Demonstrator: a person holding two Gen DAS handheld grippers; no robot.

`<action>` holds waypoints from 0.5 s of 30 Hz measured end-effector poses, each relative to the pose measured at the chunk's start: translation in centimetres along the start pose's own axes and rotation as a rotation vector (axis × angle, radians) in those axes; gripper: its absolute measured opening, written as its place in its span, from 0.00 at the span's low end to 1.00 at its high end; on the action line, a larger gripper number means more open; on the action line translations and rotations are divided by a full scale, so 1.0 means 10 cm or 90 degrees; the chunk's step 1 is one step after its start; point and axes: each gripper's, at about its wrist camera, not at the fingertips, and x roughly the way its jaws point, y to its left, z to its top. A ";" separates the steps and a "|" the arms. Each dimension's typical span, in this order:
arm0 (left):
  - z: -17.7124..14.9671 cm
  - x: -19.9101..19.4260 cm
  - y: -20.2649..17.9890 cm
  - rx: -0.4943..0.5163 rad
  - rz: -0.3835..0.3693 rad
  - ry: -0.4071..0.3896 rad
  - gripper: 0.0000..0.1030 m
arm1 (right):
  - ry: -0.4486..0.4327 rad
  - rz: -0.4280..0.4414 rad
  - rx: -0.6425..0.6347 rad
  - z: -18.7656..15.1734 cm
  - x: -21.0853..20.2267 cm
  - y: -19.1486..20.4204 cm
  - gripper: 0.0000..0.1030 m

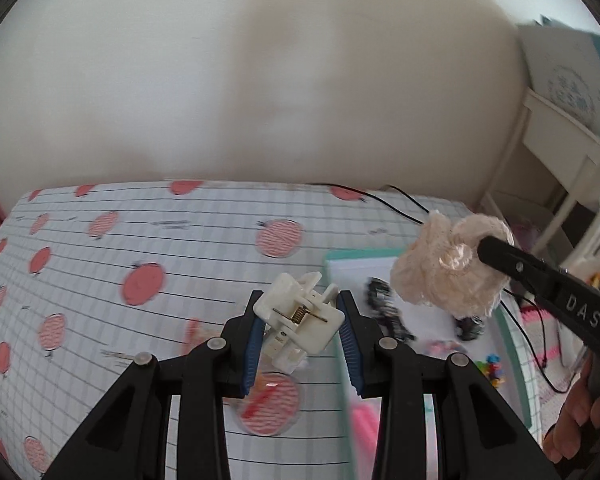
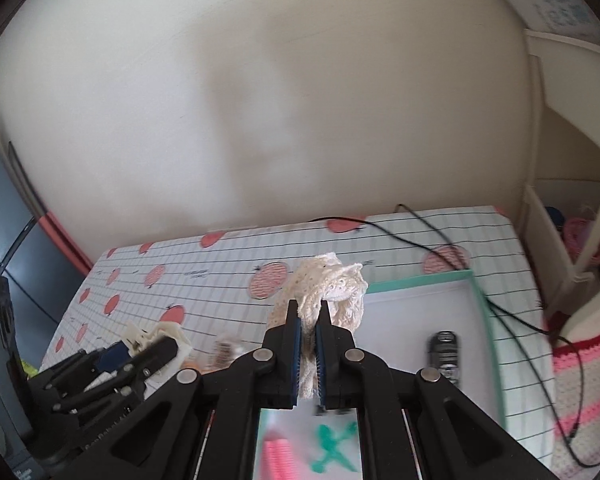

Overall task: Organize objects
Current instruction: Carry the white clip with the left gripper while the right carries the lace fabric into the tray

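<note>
My left gripper (image 1: 300,320) is shut on a white plastic claw clip (image 1: 300,318) with a brass spring, held above the patterned table. The same clip (image 2: 156,336) shows at lower left in the right wrist view, in the left gripper (image 2: 140,354). My right gripper (image 2: 308,330) is shut on a cream crocheted lace piece (image 2: 330,292), lifted over a white tray with a mint rim (image 2: 420,280). In the left wrist view that lace piece (image 1: 448,268) hangs at the right, pinched by the right gripper (image 1: 484,246). A black hair clip (image 2: 444,354) lies in the tray.
The table wears a grid cloth with red apple prints (image 1: 144,284). A black cable (image 2: 500,312) trails across the table's right side. White shelving (image 2: 556,240) stands at the right. Small coloured beads (image 1: 492,368) and a pink item (image 2: 278,460) lie in the tray. A hand (image 1: 572,420) holds the right gripper.
</note>
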 end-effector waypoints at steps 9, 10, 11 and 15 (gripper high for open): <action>-0.16 0.30 -0.39 0.021 -0.065 0.061 0.36 | 0.004 -0.017 0.030 -0.01 -0.01 -0.35 0.06; -0.18 0.34 -0.42 0.025 -0.065 0.068 0.36 | 0.008 -0.020 0.031 -0.02 0.01 -0.37 0.06; -0.21 0.38 -0.46 0.026 -0.067 0.076 0.36 | 0.012 -0.024 0.030 -0.03 0.04 -0.39 0.07; -0.30 0.50 -0.51 0.019 -0.067 0.100 0.36 | 0.041 -0.050 0.017 -0.12 0.18 -0.43 0.07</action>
